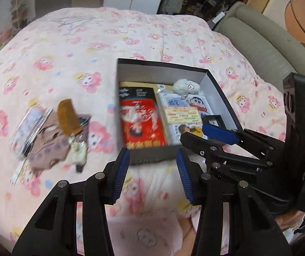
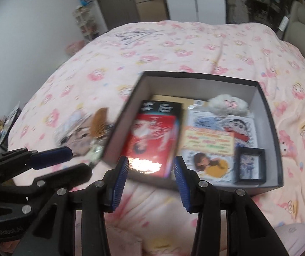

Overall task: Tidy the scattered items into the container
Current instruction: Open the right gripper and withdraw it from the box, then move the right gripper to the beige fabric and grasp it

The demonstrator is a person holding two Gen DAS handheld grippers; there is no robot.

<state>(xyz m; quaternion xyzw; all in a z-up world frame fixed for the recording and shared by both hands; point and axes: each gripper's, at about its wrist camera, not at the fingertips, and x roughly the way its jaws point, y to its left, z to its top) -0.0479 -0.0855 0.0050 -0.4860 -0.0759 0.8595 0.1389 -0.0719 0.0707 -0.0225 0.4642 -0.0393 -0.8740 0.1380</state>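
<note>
A black box (image 1: 163, 72) with grey inner walls lies on the pink quilt. It holds a red booklet (image 1: 139, 123), cartoon sheets (image 1: 186, 104), a white plush (image 1: 184, 87) and a small black frame (image 2: 249, 164). Left of the box lie a wooden comb (image 1: 67, 115), a brown patterned cloth (image 1: 50, 145), a clear packet (image 1: 26, 128) and a small white item (image 1: 79, 151). My left gripper (image 1: 152, 175) hangs open and empty before the box's near wall. My right gripper (image 2: 151, 181) is open and empty too, above the near edge; it shows in the left wrist view (image 1: 195, 132) over the box's right corner.
The pink printed quilt (image 2: 195, 42) covers the whole bed. Thin wire hangers (image 1: 73, 21) lie at its far side. A grey-green padded edge (image 1: 259, 42) runs along the right. A white shelf (image 2: 84, 21) and a door stand beyond the bed.
</note>
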